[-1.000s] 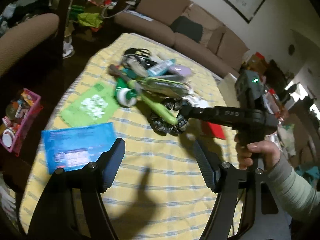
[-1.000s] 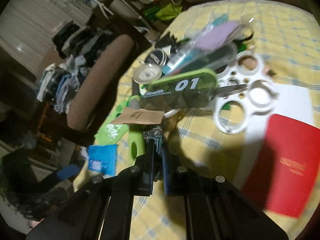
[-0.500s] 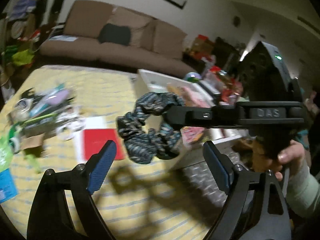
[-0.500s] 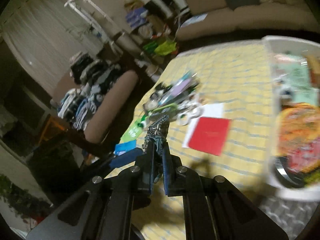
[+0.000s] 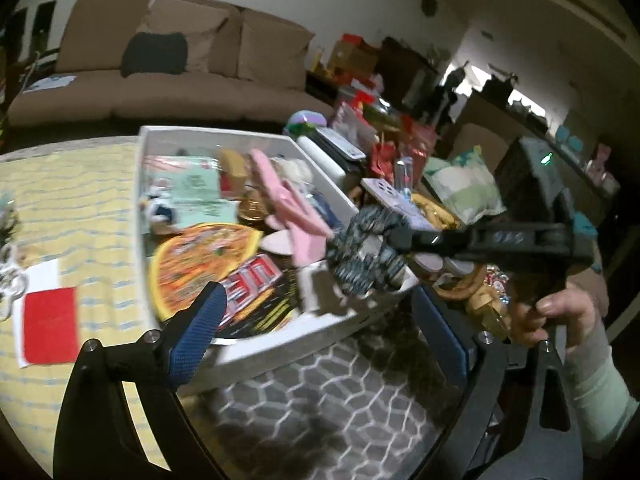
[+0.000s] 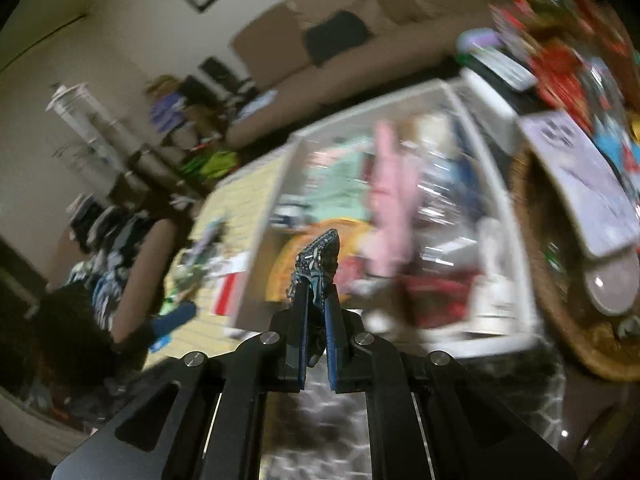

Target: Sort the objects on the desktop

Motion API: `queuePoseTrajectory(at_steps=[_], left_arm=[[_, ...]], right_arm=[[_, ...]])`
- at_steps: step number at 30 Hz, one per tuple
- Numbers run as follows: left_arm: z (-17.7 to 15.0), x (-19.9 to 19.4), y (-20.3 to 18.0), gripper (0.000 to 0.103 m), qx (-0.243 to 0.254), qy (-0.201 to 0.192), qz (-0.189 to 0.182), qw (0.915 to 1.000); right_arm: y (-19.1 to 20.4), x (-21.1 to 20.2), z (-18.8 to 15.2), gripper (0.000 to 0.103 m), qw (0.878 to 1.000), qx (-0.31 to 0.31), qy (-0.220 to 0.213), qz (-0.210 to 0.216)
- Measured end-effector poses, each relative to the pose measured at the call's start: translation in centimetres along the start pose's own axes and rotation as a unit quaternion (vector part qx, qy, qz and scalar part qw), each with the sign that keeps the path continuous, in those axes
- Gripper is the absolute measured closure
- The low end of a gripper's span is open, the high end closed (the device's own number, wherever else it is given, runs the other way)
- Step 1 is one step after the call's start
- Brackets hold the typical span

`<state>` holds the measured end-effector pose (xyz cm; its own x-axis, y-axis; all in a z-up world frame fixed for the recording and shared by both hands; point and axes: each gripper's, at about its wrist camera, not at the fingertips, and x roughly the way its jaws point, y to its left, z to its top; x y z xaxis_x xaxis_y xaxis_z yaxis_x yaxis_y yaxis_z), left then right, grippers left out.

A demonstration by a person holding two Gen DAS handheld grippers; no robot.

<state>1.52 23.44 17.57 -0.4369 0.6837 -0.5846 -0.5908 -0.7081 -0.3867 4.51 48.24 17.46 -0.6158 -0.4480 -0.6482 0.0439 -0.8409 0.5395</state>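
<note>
One item in transit: scrunchie (image 5: 366,254), above white bin (image 5: 240,132) rim.
Right tongs (image 6: 316,256): clamped on scrunchie.
Left tongs (image 5: 320,328): opening, empty.
Remaining: release scrunchie; red booklet (image 5: 50,322) on counter.

A dark blue-patterned scrunchie (image 5: 366,254) hung bunched, pinched in the right gripper (image 6: 316,276), above the near corner of a white bin (image 5: 141,200) crowded with sorted items.
</note>
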Motion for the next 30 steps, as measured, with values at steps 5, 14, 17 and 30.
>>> queuePoseTrajectory(at_steps=[5, 14, 17, 30], left_arm=[[1.0, 4.8, -2.5, 0.01, 0.021, 0.029, 0.024, 0.9991], [1.2, 11.0, -6.1, 0.01, 0.102, 0.074, 0.083, 0.9885], [1.0, 12.8, -6.5, 0.011, 0.124, 0.095, 0.12, 0.9804], [0.2, 14.5, -4.5, 0.02, 0.153, 0.151, 0.206, 0.9546]], right_arm=[[-6.0, 2.1, 0.3, 0.097, 0.998, 0.02, 0.025, -0.052], [-6.1, 2.4, 0.6, 0.088, 0.989, -0.07, 0.027, -0.13], [-5.9, 3.5, 0.8, 0.088, 0.985, -0.093, 0.044, -0.136], [-5.4, -1.0, 2.1, 0.078, 0.994, -0.076, -0.022, -0.077]])
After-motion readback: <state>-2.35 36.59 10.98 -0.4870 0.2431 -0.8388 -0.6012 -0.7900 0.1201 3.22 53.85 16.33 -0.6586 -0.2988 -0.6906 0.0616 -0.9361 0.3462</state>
